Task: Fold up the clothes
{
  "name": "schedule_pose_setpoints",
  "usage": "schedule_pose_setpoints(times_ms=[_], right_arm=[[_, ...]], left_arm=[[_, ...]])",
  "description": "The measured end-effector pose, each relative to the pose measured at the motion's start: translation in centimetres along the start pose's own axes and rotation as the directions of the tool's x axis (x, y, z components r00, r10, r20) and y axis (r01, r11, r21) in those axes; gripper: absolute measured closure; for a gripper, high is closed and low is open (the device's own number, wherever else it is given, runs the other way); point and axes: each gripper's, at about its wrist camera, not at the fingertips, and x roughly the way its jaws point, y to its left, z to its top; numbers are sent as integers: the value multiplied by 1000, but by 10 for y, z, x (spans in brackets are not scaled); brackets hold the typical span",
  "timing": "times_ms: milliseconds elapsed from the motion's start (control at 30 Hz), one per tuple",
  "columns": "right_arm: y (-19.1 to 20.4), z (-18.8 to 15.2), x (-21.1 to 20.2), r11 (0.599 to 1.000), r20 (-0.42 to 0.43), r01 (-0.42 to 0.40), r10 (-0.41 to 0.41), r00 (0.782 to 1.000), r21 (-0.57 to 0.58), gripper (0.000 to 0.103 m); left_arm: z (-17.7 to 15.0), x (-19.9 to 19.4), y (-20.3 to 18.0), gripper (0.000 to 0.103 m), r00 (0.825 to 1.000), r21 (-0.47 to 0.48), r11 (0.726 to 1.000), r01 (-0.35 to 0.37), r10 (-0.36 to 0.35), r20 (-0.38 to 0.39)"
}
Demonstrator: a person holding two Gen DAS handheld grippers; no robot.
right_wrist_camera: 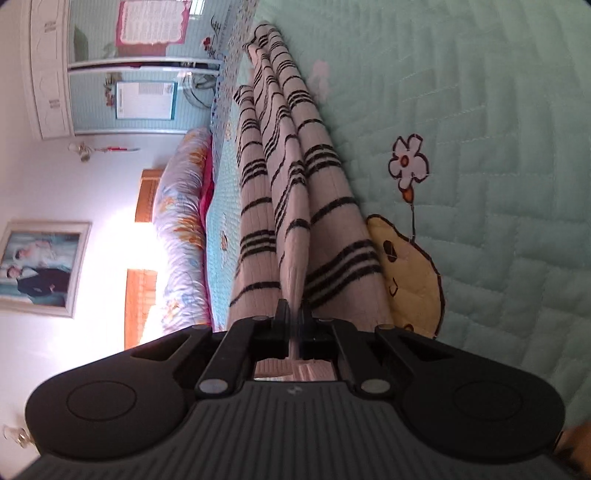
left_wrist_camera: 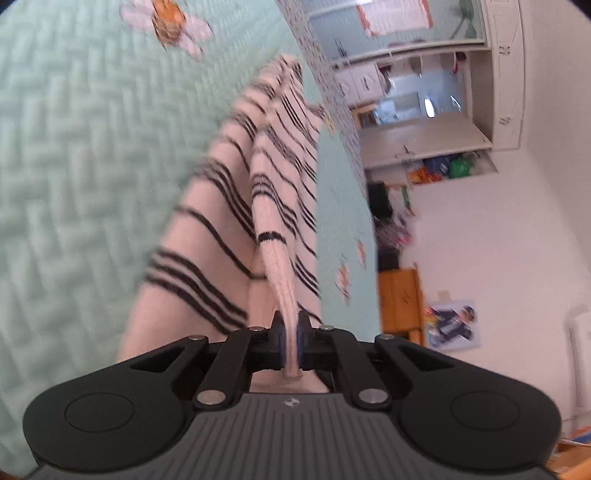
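- The left gripper (left_wrist_camera: pixel 290 341) has its jaws pressed together on the plain ribbed end of a sleeve (left_wrist_camera: pixel 271 225) of the striped sweater (left_wrist_camera: pixel 221 206).
- That sleeve is white with thin black bands, and it runs straight out from the jaws, pulled up off the rest of the sweater.
- The right gripper (right_wrist_camera: pixel 293 325) has its jaws pressed together on a thin fold of the same striped sweater (right_wrist_camera: pixel 295 192).
- From the right jaws the sweater stretches away in long rolls, side by side, white with groups of black lines.
- The sweater lies on a bed, on top of a pale green quilt (left_wrist_camera: pixel 74 166) with a stitched zigzag pattern.
- In the left wrist view the picture is a bit blurry, and the quilt fills the left side.
- A sewn bee (left_wrist_camera: pixel 168 24) sits on the quilt near the top of that view, well apart from the sweater.
- In the right wrist view a yellow cartoon animal (right_wrist_camera: pixel 413 280) is sewn on the quilt just beside the sweater, and part of it is tucked under the sweater's edge.
- A white flower (right_wrist_camera: pixel 408 160) on a thin stem stands above the yellow animal.
- A puffy flowered blanket (right_wrist_camera: pixel 184 221) is rolled up at the far side of the bed.
- A framed photo (right_wrist_camera: pixel 40 267) hangs on the white wall.
- A white cabinet (left_wrist_camera: pixel 504 74) and a wooden box (left_wrist_camera: pixel 400 299) stand farther off in the room.
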Motion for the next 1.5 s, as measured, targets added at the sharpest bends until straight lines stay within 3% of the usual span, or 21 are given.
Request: schedule_pose_setpoints(times_ms=[67,133,200,300,367,467,633,700,767,833,900,933,1033,1133,1233,1333,1500], right_arm=[[-12,0,5,999,-12,50,-50,999,4,100],[-20,-2,7,998,-15,45,-45,999,34,101],[-16,-3,3,998,-12,53,-53,999,27,92],[14,-9,-11,986,32,122,-119,992,-115,77],[38,-16,-19,955,68,173,-161,985,-241,59],[60,-25,-23,904,106,228,-203,973,-361,54],[70,-24,-13,910,109,175,-144,984,-375,54],[72,-19,-4,914,97,132,-103,990,-384,54],[72,-14,7,916,81,97,-71,994,-390,46],[60,-9,29,921,47,134,-126,991,-365,46],[46,-8,44,919,18,169,-174,985,-355,50],[44,-10,41,921,27,162,-164,986,-355,53],[48,-15,27,928,-10,150,-163,987,-342,52],[49,-22,4,931,-27,138,-156,987,-338,50],[45,-24,-24,947,14,111,-112,994,-303,48],[36,-16,-40,959,42,117,-110,993,-260,41],[-7,2,-40,993,-2,97,-98,995,-67,39]], left_arm=[[1,5,17,99,996,-26,996,-81,79,-45],[-2,6,22,98,994,-13,996,-90,89,-62],[-3,1,10,98,991,43,992,-121,124,-58],[-2,-10,-13,96,978,166,966,-198,206,-34],[-5,-18,-25,93,969,235,943,-236,246,-15],[-15,-23,-35,84,964,304,918,-254,264,7],[-31,-33,-51,84,956,415,865,-282,290,46],[-30,-29,-64,84,965,469,846,-253,255,61],[-29,-12,-77,83,966,527,814,-244,253,57],[-25,15,-81,78,960,560,790,-247,277,33],[-19,41,-60,79,942,523,806,-277,336,-18],[-18,50,-49,85,933,503,812,-295,358,-32],[-21,36,-43,84,952,453,853,-259,305,-31],[-29,10,-49,76,965,456,862,-221,260,-25],[-30,-17,-49,65,966,446,863,-239,256,22],[-20,-33,-33,65,956,371,883,-287,285,60],[1,-36,0,61,966,203,946,-254,258,7]])
